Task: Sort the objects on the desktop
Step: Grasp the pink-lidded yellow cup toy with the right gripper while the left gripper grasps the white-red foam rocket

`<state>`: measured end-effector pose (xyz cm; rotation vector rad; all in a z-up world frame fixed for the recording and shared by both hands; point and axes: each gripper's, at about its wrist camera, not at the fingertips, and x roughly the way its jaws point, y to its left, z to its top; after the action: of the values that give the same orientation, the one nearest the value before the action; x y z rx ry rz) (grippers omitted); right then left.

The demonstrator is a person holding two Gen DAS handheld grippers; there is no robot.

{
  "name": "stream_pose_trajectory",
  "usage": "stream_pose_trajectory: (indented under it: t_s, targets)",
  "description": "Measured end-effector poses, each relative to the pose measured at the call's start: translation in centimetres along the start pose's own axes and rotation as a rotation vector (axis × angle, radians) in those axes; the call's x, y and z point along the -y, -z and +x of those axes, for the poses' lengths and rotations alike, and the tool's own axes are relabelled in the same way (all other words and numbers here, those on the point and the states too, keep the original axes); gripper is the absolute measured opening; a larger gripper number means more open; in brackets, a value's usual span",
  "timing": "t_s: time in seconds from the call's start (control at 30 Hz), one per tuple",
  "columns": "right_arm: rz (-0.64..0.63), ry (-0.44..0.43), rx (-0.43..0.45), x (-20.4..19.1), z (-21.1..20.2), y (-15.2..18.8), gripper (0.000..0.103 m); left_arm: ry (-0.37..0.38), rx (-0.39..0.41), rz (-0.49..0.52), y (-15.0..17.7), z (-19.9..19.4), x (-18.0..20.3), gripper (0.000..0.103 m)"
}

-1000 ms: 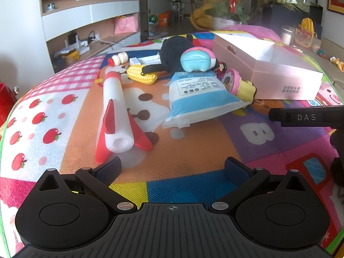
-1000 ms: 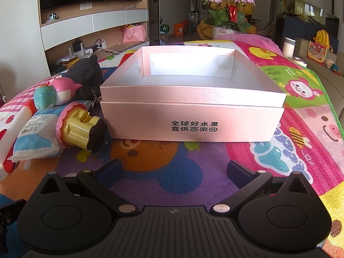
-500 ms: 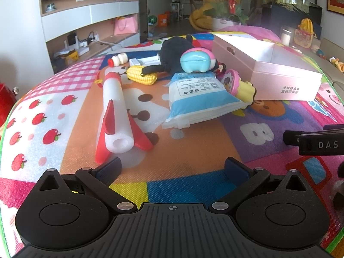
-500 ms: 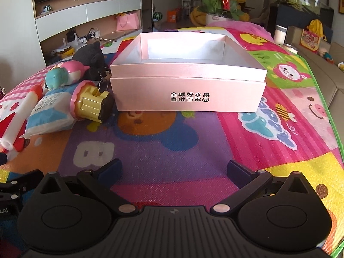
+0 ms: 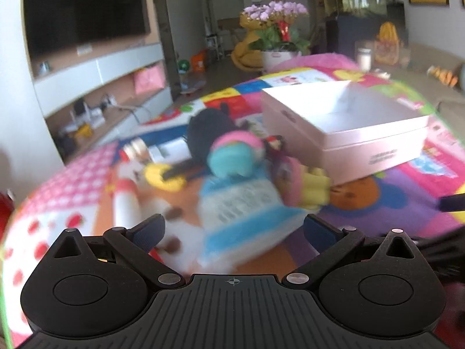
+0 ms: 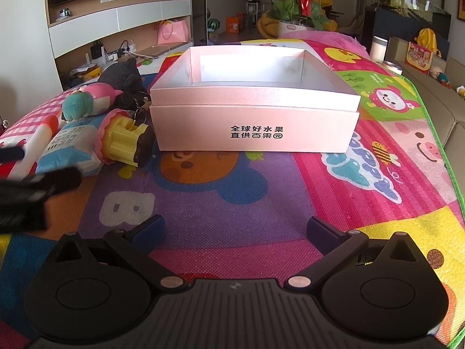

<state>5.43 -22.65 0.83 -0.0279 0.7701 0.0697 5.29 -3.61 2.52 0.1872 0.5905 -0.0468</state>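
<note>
An open pink box [image 6: 252,133] stands on the colourful play mat, empty inside; it also shows in the left wrist view [image 5: 363,133]. Left of it lies a pile: a blue-white pouch [image 5: 244,206], a teal-pink plush [image 5: 235,157], a yellow-pink toy [image 6: 125,139], a black plush [image 6: 122,78], a toy corn [image 5: 162,174] and a white foam rocket [image 5: 125,203]. My left gripper [image 5: 234,229] is open and empty, just before the pouch; this view is blurred. My right gripper [image 6: 235,229] is open and empty, well short of the box.
The mat's green right edge [image 6: 436,133] borders a beige sofa. A flower pot [image 6: 299,26] stands beyond the box. A TV shelf unit [image 6: 116,29] runs along the back left. The left gripper shows as a dark blur in the right wrist view [image 6: 37,189].
My left gripper has moved forward and right toward the pouch, blurring its view. My right gripper has pulled back from the box, then held about steady. Both stayed open.
</note>
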Motion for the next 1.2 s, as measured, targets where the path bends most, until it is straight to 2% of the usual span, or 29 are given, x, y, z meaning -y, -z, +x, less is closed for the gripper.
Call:
stream_pose_trajectory:
  t_s: [0.17, 0.23, 0.27, 0.4, 0.43, 0.5, 0.57, 0.63, 0.67, 0.7, 0.77, 0.87, 0.97, 1.07, 1.13, 1.2]
  targets:
    - [-0.008, -0.007, -0.016, 0.0, 0.1, -0.4, 0.103, -0.141, 0.008, 0.058, -0.1, 0.7, -2.0, 0.103]
    - [-0.022, -0.067, -0.018, -0.4, 0.1, -1.1, 0.103, -0.204, 0.003, 0.047, 0.3, 0.7, -3.4, 0.103]
    - [-0.022, -0.096, 0.006, -0.7, -0.2, -1.3, 0.103, -0.201, 0.004, 0.023, 0.4, 0.4, -4.2, 0.103]
    - [-0.024, -0.164, 0.162, -3.6, -1.8, -3.0, 0.103, -0.085, 0.015, -0.117, 1.5, -2.0, -7.1, 0.103]
    - [-0.015, -0.166, 0.174, -4.3, -1.6, -3.5, 0.102, -0.073, 0.015, -0.14, 1.9, -2.4, -7.4, 0.103]
    - [0.006, -0.177, 0.175, -5.8, -0.6, -4.5, 0.091, -0.063, 0.011, -0.173, 2.7, -3.2, -8.0, 0.103]
    - [0.029, -0.186, 0.154, -6.8, 0.8, -5.3, 0.09, -0.055, 0.005, -0.199, 3.2, -3.8, -8.4, 0.103]
    - [0.032, -0.172, 0.143, -7.5, 2.1, -5.6, 0.083, -0.036, 0.003, -0.215, 3.7, -4.3, -8.8, 0.103]
    - [0.024, -0.157, 0.125, -7.6, 2.6, -5.7, 0.071, -0.027, 0.004, -0.217, 3.9, -4.5, -8.9, 0.103]
    - [0.025, -0.161, 0.101, -7.3, 2.8, -5.7, 0.051, -0.019, 0.006, -0.217, 3.9, -4.6, -8.7, 0.103]
    - [0.054, -0.216, 0.042, -6.5, 2.8, -5.6, 0.042, 0.017, 0.009, -0.221, 4.0, -4.7, -8.5, 0.103]
    - [0.15, -0.314, -0.02, -4.1, 1.8, -5.1, 0.042, 0.125, 0.011, -0.207, 3.8, -4.8, -7.5, 0.103]
    - [0.296, -0.456, -0.114, -0.8, 1.0, -4.1, 0.042, 0.213, 0.016, -0.168, 3.5, -4.9, -5.6, 0.103]
    - [0.448, -0.569, -0.212, 2.6, 1.2, -2.7, 0.042, 0.25, 0.01, -0.129, 3.4, -4.7, -3.8, 0.103]
    - [0.47, -0.542, -0.184, 3.8, 0.7, -1.9, 0.045, 0.263, -0.003, -0.113, 3.3, -4.3, -2.8, 0.103]
    - [0.434, -0.457, -0.106, 4.3, -0.3, -1.6, 0.054, 0.265, -0.013, -0.098, 3.2, -4.1, -2.1, 0.103]
